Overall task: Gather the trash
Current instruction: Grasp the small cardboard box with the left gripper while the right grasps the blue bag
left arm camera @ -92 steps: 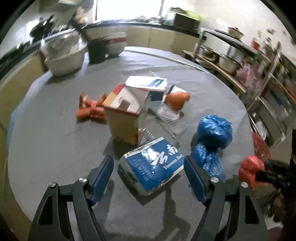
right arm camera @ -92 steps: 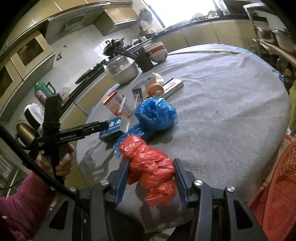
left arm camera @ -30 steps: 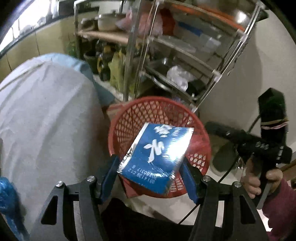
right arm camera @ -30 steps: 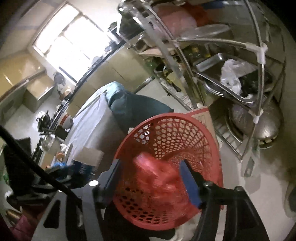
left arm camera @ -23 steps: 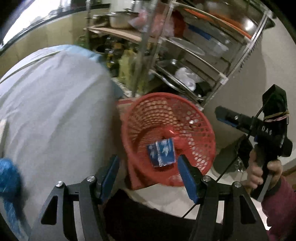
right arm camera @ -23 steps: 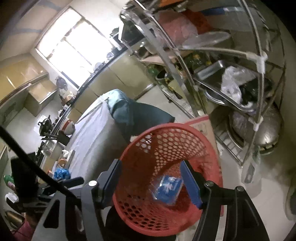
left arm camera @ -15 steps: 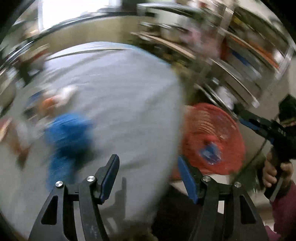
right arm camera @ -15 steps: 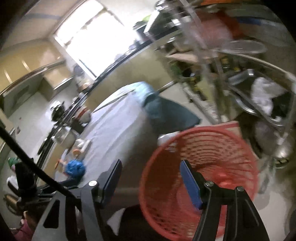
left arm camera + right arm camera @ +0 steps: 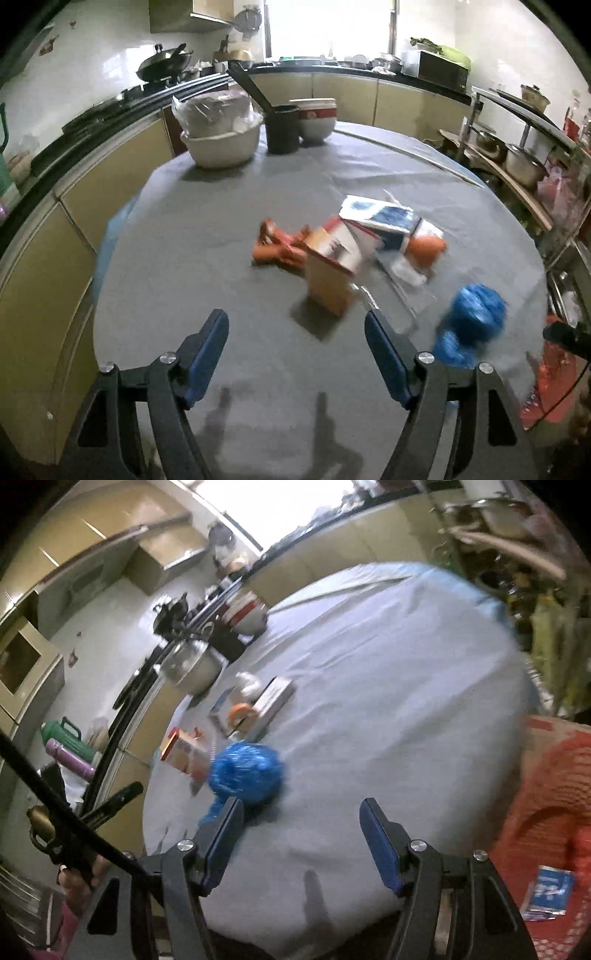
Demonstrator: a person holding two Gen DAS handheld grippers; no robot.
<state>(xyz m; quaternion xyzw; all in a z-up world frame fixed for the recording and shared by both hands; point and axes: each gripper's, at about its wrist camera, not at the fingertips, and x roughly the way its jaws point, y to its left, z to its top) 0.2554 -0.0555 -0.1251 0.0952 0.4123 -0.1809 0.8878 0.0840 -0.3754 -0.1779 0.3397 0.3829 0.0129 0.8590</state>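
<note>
Both grippers hang over the near part of the round grey table [image 9: 207,229]. My left gripper [image 9: 295,328] holds nothing and its jaws are opening; a tan and red carton [image 9: 332,266] stands just beyond it. Orange wrappers [image 9: 277,247], flat boxes [image 9: 380,218] and an orange lump [image 9: 424,247] lie further back. A crumpled blue bag [image 9: 469,321] sits to its right. My right gripper [image 9: 299,819] is open and empty, with the blue bag [image 9: 245,771] just past its left finger. The red basket [image 9: 554,812] beside the table holds a blue packet [image 9: 548,893].
Bowls [image 9: 221,136], a black pot [image 9: 282,127] and a red-rimmed bowl [image 9: 316,118] stand at the table's far edge. Kitchen counters with a wok [image 9: 162,66] run behind. A metal rack [image 9: 517,155] with pots stands right. A hand [image 9: 74,875] grips the left tool's handle.
Both grippers let their trash fall into the red basket, then swung away from it, back over the table. The blue packet and red bag left the jaws.
</note>
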